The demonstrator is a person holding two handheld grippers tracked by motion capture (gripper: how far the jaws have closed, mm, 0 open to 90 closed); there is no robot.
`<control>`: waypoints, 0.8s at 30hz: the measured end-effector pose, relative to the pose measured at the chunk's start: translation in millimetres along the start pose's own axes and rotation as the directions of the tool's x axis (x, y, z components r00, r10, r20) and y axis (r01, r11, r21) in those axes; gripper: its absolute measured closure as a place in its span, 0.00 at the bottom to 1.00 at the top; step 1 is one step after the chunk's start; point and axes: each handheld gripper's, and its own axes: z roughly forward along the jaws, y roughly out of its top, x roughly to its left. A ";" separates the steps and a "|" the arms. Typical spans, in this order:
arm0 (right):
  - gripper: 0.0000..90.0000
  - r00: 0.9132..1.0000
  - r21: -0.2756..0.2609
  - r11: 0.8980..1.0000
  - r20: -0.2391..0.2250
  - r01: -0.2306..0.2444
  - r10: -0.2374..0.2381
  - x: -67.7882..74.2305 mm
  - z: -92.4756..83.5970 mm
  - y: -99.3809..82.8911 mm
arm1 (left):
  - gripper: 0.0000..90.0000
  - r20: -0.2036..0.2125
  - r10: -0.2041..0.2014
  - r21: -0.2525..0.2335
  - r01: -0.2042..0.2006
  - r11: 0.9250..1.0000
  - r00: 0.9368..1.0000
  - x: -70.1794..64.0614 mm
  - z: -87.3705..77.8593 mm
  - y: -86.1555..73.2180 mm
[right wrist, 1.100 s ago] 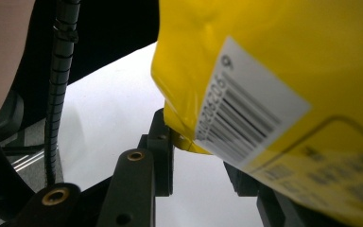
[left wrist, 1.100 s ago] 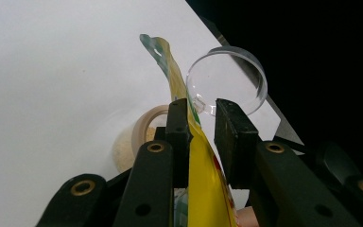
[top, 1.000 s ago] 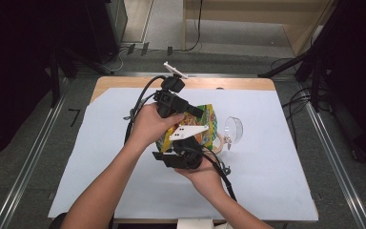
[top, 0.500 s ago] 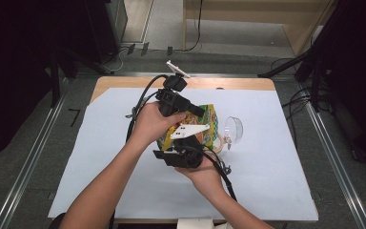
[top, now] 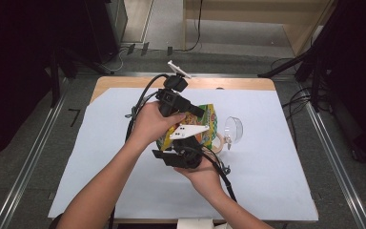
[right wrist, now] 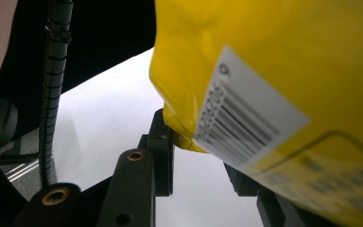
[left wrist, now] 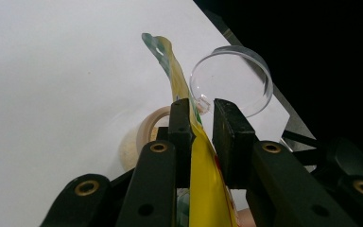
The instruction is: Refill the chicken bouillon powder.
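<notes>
Yellow snack bag [top: 206,123] hangs above the middle of the white-covered table [top: 276,191], held up between the two grippers. In the left gripper view the bag's thin edge [left wrist: 203,189] runs up between the black jaws, which stand close together on either side of it; the left gripper [left wrist: 201,127] looks pinched on that edge, though a sliver of gap shows at the far pad. In the right gripper view the bag's lower corner, with its barcode label [right wrist: 246,123], sits down between the jaws of the right gripper [right wrist: 196,156]; they are narrowed around it, but whether the pads press I cannot tell. Just beyond the bag a clear plastic lid [top: 233,130] stands on edge, and a pale ring-shaped roll [left wrist: 144,137] lies on the sheet beneath. Both of the person's hands [top: 147,125] crowd together under the bag.
</notes>
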 end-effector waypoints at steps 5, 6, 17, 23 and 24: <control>0.76 1.000 -0.011 1.000 0.000 0.003 -0.003 0.4 0.1 0.1 | 0.88 -0.023 0.016 0.002 -0.016 1.000 1.000 -4.7 -0.7 0.7; 0.76 1.000 -0.016 1.000 -0.001 0.005 -0.005 0.1 0.3 0.0 | 0.88 -0.025 0.019 0.001 -0.019 1.000 1.000 -5.4 -0.5 1.0; 0.75 1.000 -0.030 1.000 0.000 0.000 0.000 -3.5 -3.6 -0.1 | 0.88 -0.032 0.017 0.008 -0.017 1.000 0.999 -7.8 4.1 6.4; 0.75 1.000 -0.021 1.000 0.004 0.002 -0.001 -4.9 -3.9 -1.0 | 0.87 -0.022 0.019 0.009 -0.018 1.000 1.000 -5.7 5.1 6.2; 0.75 1.000 -0.019 1.000 0.007 0.005 -0.005 -4.9 -3.9 -1.1 | 0.87 -0.021 0.019 0.005 -0.019 1.000 1.000 -5.6 5.0 5.9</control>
